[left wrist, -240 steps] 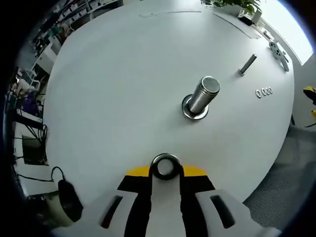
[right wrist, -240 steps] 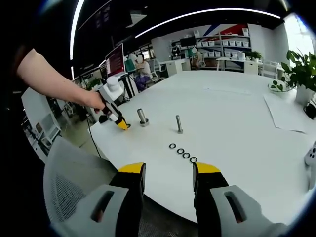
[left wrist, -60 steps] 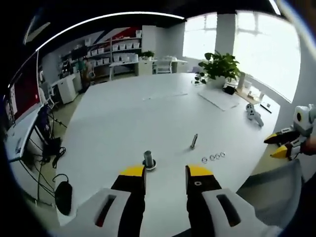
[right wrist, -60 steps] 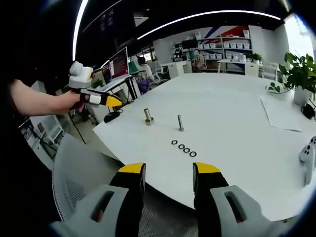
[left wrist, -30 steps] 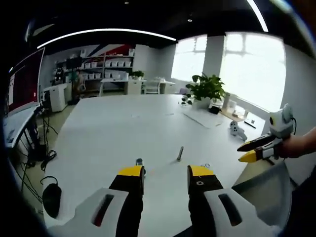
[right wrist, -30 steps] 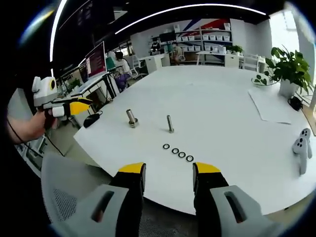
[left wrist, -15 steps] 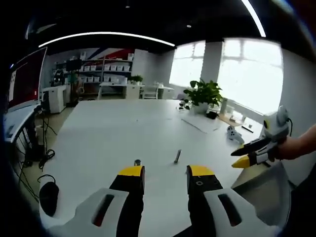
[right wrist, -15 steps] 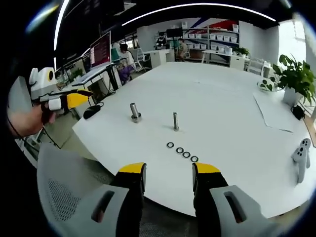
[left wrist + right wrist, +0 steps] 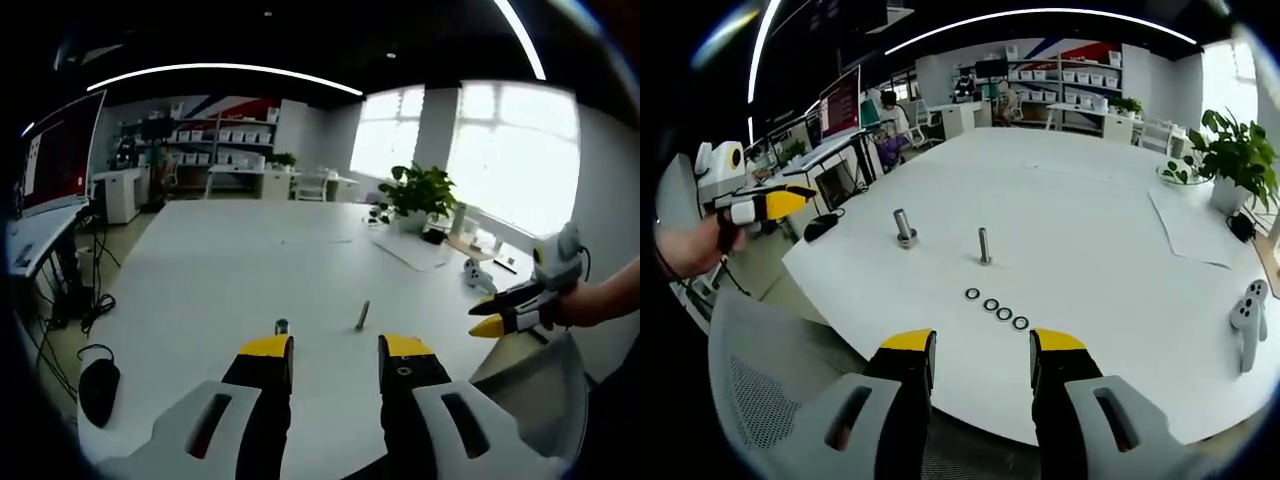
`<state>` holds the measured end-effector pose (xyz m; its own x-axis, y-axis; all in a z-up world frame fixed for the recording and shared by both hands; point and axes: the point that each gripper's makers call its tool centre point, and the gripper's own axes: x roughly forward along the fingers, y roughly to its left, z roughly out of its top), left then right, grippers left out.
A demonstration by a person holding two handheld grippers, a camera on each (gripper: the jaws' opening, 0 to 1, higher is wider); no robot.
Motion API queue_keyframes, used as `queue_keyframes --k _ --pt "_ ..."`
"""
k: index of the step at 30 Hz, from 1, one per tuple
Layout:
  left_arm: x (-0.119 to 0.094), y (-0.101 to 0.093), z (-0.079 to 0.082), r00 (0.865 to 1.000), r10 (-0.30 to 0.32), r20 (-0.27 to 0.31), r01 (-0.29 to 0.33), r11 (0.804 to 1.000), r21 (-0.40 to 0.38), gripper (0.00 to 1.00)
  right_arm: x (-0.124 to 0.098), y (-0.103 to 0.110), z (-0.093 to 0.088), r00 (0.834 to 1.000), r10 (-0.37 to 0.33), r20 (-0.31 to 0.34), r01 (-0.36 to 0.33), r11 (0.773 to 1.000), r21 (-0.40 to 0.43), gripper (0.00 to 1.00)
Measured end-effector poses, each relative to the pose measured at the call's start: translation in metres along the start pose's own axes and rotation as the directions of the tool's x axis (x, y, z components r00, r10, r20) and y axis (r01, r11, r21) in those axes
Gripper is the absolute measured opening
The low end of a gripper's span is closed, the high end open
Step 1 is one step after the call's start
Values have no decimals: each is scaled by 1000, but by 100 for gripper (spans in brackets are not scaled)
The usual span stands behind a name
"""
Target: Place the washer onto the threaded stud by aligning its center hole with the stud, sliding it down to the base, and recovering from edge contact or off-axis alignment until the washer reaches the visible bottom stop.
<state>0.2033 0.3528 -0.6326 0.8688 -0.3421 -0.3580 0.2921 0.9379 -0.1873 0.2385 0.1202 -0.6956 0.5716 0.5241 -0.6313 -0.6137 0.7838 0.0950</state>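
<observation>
The thick threaded stud (image 9: 904, 227) stands upright on the white table (image 9: 1080, 210), with a ring-like base at its foot. From here I cannot tell a washer from the base. The stud (image 9: 282, 326) looks small and far, just above my left jaw. A thin bolt (image 9: 984, 245) stands to its right, and the same bolt (image 9: 362, 314) shows in the left gripper view. Several loose washers (image 9: 995, 307) lie in a row near the table edge. My left gripper (image 9: 336, 350) is open and holds nothing. My right gripper (image 9: 982, 345) is open too, off the table's near edge.
A hand holds the left gripper (image 9: 755, 207) beyond the table's left edge, and the right gripper (image 9: 510, 312) hangs off the right. A white controller (image 9: 1243, 312), a paper sheet (image 9: 1200, 220) and a plant (image 9: 1230, 150) sit at right. A mesh chair (image 9: 770, 400) is below left.
Both grippers stay open and away from the table. The views have shifted only slightly with the hands; the stud, bolt and washers lie as before.
</observation>
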Motion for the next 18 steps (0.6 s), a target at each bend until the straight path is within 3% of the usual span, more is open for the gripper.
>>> queue_keyframes --k 10,18 --pt "0 -4 -5 1000 -7 -21 6 1000 -5 32 10 -10 -7 1000 -1 -29 1 1000 11 40" --pt "0 -3 -3 999 -10 -37 11 1000 1 32 13 -18 1 1000 -3 -28 3 1000 5 40"
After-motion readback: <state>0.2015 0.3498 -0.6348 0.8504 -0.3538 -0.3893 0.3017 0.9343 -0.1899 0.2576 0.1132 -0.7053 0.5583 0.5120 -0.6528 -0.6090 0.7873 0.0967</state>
